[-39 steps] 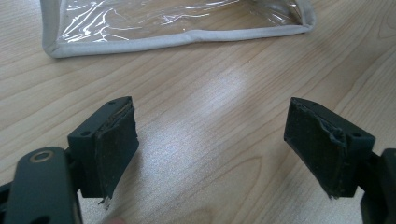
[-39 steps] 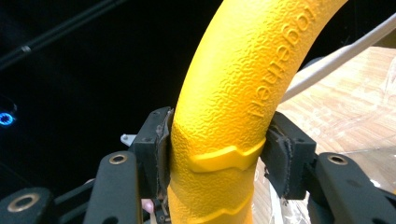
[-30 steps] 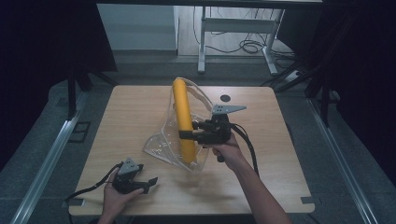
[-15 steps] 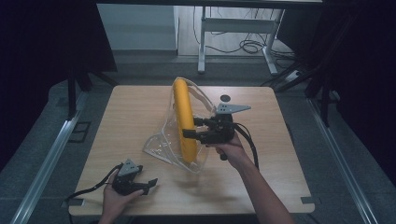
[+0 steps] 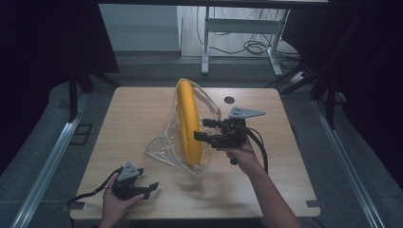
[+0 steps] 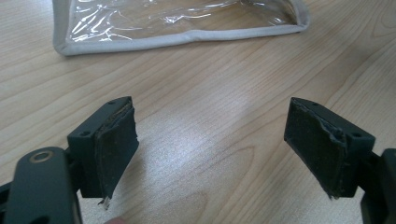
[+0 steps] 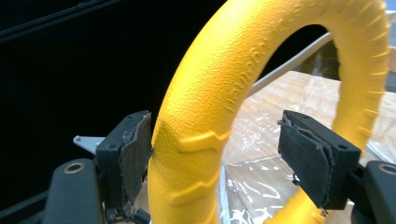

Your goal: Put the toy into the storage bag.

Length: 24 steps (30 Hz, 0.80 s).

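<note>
Now | right gripper (image 5: pixel 203 131) jaws just opened, ring (image 7: pixel 261 93) between them, loose | I read ring as placed: upright in clear bag (image 5: pixel 164 147) at table (image 5: pixel 128 109) centre | left gripper (image 5: pixel 151 187) open, idle at 7 o'clock | left: withdraw, close bag.

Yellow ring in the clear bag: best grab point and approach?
Grip the ring across its tube on the rim facing the right hand-held gripper, coming in level from that side. It stands on edge inside the bag, so the thin tube fits between the open jaws.
</note>
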### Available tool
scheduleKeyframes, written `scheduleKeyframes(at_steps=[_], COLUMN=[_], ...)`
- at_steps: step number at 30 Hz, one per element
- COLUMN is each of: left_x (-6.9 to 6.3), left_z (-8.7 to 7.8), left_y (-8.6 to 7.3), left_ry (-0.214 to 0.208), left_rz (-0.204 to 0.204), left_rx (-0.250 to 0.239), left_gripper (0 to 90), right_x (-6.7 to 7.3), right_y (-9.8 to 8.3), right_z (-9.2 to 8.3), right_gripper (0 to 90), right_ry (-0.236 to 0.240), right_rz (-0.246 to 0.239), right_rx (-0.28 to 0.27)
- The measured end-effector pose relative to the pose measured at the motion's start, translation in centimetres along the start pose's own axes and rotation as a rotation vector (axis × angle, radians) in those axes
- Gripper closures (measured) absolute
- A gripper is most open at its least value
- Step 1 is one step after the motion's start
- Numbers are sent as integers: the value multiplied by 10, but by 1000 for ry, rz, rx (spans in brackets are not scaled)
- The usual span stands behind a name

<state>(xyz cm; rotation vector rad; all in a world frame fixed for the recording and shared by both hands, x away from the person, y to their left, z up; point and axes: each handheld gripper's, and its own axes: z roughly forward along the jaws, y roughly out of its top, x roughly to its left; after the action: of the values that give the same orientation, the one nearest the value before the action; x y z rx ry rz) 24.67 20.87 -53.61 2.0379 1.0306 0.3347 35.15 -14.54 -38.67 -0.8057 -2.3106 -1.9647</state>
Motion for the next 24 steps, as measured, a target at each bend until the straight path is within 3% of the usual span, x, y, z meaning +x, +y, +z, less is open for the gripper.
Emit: scheduleKeyframes(at_steps=[12, 24], left_x=[2, 2], left_z=[2, 2], left_y=[1, 1], left_ry=[-1, -1], left_rz=[3, 2], left_rx=[3, 6], left_gripper=[171, 171], right_x=[-13, -25], right_y=[-6, -15], right_z=[-31, -52], right_gripper=[237, 244], right_ry=[-43, -130], right_rz=[27, 31], right_rx=[-22, -23])
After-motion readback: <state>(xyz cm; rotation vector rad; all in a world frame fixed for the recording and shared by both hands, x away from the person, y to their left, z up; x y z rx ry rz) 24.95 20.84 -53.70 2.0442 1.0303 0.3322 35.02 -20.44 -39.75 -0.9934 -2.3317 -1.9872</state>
